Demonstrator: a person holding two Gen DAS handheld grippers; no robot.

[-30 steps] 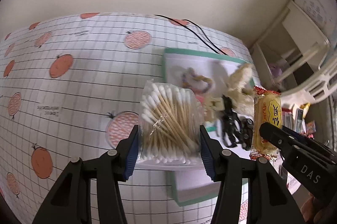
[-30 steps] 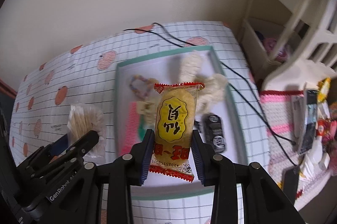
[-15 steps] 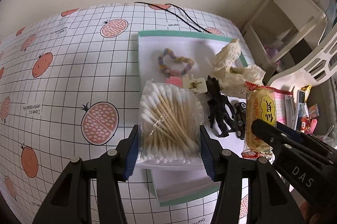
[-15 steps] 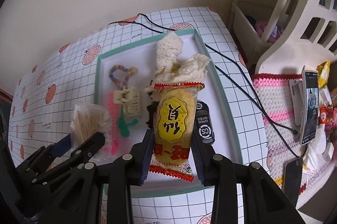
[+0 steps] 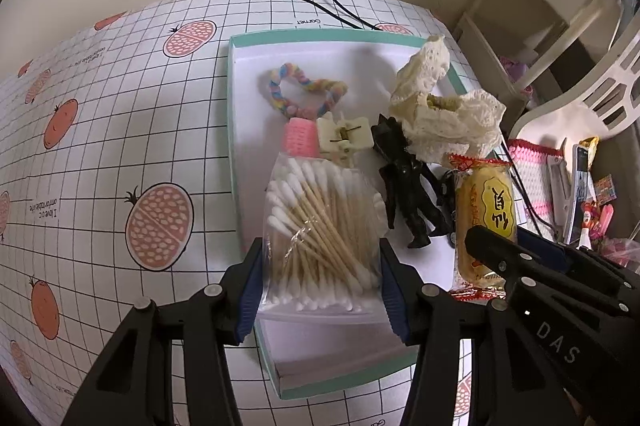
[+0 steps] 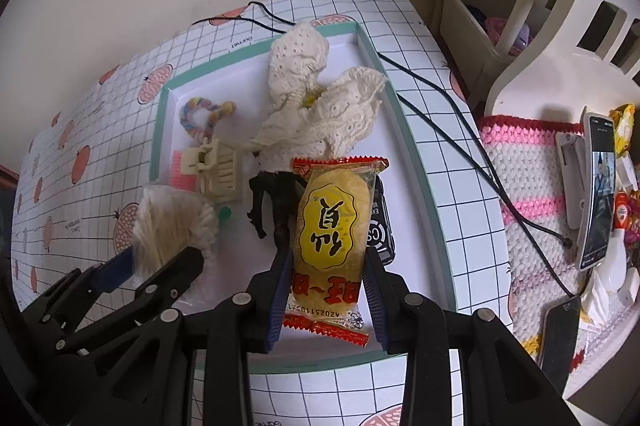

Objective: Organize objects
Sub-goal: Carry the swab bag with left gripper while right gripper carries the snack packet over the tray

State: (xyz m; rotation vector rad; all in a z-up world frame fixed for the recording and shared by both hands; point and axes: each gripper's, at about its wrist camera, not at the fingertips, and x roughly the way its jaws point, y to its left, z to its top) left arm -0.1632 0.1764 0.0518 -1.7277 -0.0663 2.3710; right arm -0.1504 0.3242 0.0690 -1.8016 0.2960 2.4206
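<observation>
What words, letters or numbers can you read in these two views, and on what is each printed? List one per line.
"DAS": side of the right gripper, which holds the snack packet.
"A20251105…": printed upside down along the snack packet's lower edge; the end is unclear.
"Garnet": tablecloth, beside the tray.
"I love o…": tablecloth, small, partly legible.
Large characters on the packet: upside down, not read.

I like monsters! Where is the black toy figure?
The black plastic monster figure lies in the teal-rimmed white tray, between the bag of cotton swabs and the yellow snack packet.
</observation>
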